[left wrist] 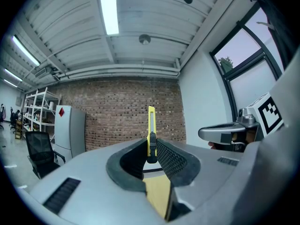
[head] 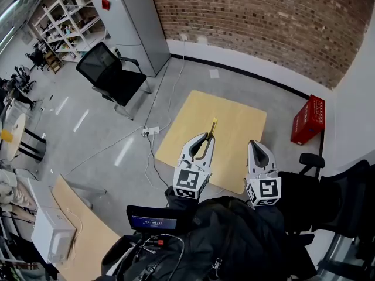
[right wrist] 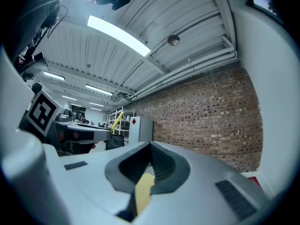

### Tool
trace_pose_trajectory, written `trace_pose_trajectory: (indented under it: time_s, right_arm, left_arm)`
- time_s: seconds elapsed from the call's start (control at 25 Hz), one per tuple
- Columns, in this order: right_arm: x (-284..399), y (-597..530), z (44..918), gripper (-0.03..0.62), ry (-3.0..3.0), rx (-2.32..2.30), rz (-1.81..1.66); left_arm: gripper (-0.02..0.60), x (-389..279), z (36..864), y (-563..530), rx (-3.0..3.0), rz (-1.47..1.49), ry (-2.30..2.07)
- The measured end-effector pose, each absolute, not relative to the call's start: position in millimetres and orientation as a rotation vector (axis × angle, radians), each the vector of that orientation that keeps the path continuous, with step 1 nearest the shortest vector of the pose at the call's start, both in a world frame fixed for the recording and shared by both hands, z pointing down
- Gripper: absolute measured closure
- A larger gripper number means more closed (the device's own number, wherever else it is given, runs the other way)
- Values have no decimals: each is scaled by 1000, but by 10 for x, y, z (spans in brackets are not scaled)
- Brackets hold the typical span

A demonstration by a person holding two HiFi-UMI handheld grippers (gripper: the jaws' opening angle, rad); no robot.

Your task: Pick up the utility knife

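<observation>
The utility knife [left wrist: 151, 125] is yellow with a black slider. The left gripper [head: 203, 139] and right gripper [head: 256, 145] are pale grey with black-and-white square markers. The table [head: 246, 127] is tan, and the crate [head: 309, 120] at three o'clock is red.

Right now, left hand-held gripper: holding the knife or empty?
Holding: the utility knife sits clamped in the jaws of the left hand-held gripper.

Open-plan office: brick wall [head: 263, 22], shelving [head: 61, 16], desk chair [head: 111, 72].

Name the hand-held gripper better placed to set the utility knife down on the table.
Left. The left hand-held gripper clamps the yellow utility knife above the table. The right hand-held gripper is shut and empty, so it would probably need a handover first.
</observation>
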State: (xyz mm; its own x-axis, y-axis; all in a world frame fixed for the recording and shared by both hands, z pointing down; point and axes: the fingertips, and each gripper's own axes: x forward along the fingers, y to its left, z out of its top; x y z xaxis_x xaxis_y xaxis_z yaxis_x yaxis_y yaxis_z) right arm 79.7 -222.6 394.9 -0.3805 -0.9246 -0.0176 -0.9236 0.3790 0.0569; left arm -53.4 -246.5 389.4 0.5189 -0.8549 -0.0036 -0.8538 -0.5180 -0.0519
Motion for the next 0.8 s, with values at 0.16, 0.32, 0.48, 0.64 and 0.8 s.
trace_pose_trajectory:
  time_s: [0.16, 0.32, 0.48, 0.64, 0.8]
  right_arm:
    - [825, -2227, 3941, 591, -2592, 1749, -91]
    - [831, -2213, 3954, 591, -2589, 1751, -95]
    - [848, -2215, 3969, 591, -2587, 1752, -95]
    - [872, -2216, 3977, 591, -2586, 1755, -95]
    - [887, -2212, 3984, 591, -2582, 1761, -94]
  left_arm:
    - [512, -497, 3882, -2473, -2701, -27, 1506]
    - [512, -485, 3922, -2473, -2708, -36, 1507]
    - [512, -457, 3937, -2481, -2710, -36, 1505]
    - [512, -429, 3952, -2478, -2712, -39, 1502]
    - [512, -430, 3971, -2483, -2717, -37, 1505]
